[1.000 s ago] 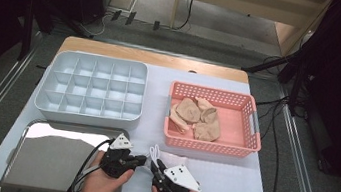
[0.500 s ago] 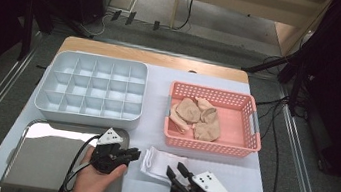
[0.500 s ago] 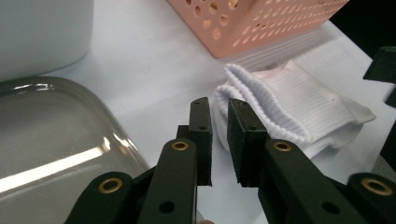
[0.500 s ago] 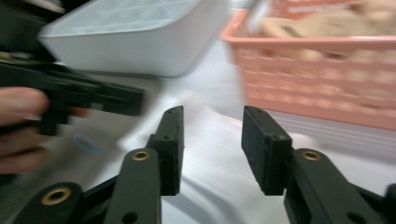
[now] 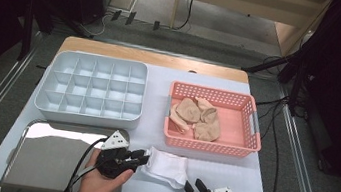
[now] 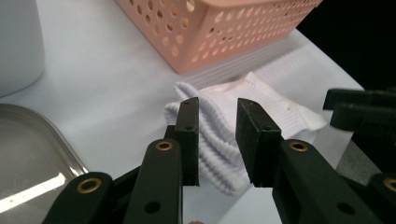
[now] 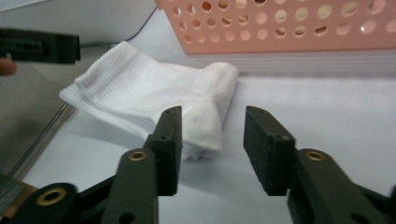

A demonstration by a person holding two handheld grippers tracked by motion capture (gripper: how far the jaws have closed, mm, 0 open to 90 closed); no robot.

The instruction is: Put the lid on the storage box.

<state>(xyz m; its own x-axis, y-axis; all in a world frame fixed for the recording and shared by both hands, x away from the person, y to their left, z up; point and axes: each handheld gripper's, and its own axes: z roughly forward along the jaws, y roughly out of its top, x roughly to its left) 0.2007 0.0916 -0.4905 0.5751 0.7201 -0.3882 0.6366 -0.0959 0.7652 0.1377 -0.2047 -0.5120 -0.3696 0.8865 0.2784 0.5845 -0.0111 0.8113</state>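
Indoors, white table (image 5: 154, 126), grey floor, both tongs parted beside folded white sock (image 5: 167, 167), pink basket (image 5: 249, 132)

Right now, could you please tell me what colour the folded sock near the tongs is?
The sock is white, ribbed at the cuff; clearest in the right gripper view.

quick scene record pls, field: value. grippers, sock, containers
left gripper: open, jaws at the cuff end of the white sock, not clamped
right gripper: open, just short of the sock's near edge
white sock: folded, flat on the table, in front of the pink basket
pink basket: holds beige socks
grey divided tray: compartments empty
metal tray: nothing on its visible part
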